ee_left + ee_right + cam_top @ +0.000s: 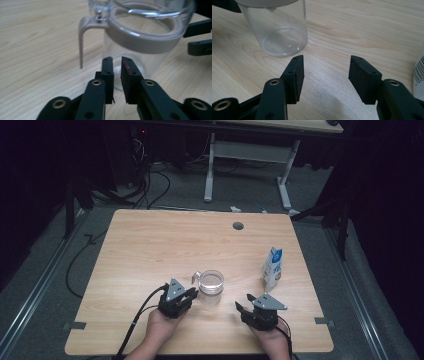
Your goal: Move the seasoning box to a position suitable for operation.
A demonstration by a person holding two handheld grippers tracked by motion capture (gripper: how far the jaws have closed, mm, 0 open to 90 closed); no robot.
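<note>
A clear glass jar (211,282) with a beige collar and a bent clasp stands on the wooden table (150,245), near its front. My left gripper (192,292) sits just left of the jar. In the left gripper view its jaws (117,58) stand a narrow gap apart, with nothing between them, and their tips are close to the jar's wall (140,37). My right gripper (243,301) lies to the right of the jar, open and empty. Its wide-spread jaws (325,58) point at bare wood, with the jar (279,32) ahead on the left.
A small white and blue carton (272,267) stands upright to the right of the jar, close to the right gripper; its edge (419,75) shows in the right gripper view. A round cable hole (238,226) lies near the table's far edge. Beyond, another desk frame (250,150) and floor cables.
</note>
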